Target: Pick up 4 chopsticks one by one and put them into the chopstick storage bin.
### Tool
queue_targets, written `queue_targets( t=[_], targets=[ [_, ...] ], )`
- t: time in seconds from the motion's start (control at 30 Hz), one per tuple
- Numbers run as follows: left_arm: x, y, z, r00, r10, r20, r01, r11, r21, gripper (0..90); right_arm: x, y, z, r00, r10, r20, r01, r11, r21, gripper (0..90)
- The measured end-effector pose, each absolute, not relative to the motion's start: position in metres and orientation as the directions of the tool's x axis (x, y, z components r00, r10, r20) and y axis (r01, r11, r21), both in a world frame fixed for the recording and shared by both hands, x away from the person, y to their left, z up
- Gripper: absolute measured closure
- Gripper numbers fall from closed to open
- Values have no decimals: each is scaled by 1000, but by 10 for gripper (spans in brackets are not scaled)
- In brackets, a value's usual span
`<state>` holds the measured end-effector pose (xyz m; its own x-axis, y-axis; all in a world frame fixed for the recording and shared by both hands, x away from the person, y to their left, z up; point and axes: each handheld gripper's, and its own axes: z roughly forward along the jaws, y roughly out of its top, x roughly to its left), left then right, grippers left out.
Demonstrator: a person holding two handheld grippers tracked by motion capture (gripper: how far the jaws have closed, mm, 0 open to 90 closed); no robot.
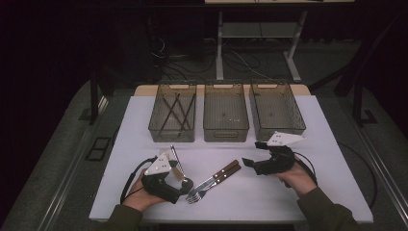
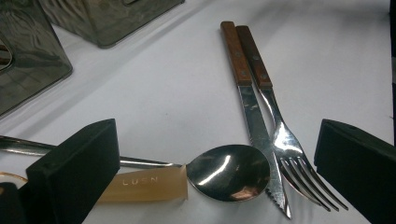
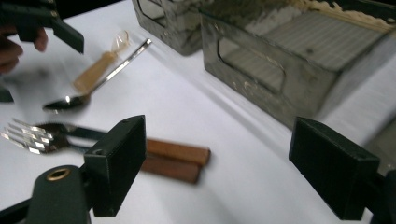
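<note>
We judge the sorting barely begun: thin sticks lie in the left bin (image 1: 172, 113), while the knife (image 1: 217, 176), fork (image 1: 211, 185) and spoon (image 2: 229, 172) wait on the counter (image 1: 288, 187) between our wide-open, empty left tool (image 1: 185, 185) and right tool (image 1: 249, 162).

Three bins (image 1: 226, 118) standing in row at table's (image 1: 337, 192) far edge; sticks (image 1: 175, 111) lying in left one. Knife (image 1: 217, 176) and fork (image 1: 211, 185) lying side by side, touching, at near centre. Spoon (image 2: 228, 172) lying just left of them, bowl touching knife blade.
</note>
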<state>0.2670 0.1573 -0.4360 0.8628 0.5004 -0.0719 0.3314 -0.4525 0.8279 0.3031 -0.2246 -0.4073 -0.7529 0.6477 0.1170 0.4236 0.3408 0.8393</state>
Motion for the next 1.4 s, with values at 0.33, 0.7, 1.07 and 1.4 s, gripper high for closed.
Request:
queue_targets(
  t=[0.33, 0.7, 1.07, 1.4],
  targets=[
    [267, 157, -436, 862, 503, -70, 332, -454, 827, 0, 277, -252, -424, -744, 659, 111, 433, 350, 831, 186],
    [267, 157, -436, 863, 502, -64, 330, -462, 823, 0, 257, -281, -432, -721, 684, 114, 460, 348, 817, 186],
    [268, 158, -436, 860, 508, -56, 331, -469, 819, 0, 252, -289, -439, -704, 700, 119, 480, 345, 807, 186],
    [269, 158, -435, 857, 514, -46, 332, -480, 812, 0, 251, -288, -440, -704, 700, 123, 484, 345, 804, 186]
  ],
)
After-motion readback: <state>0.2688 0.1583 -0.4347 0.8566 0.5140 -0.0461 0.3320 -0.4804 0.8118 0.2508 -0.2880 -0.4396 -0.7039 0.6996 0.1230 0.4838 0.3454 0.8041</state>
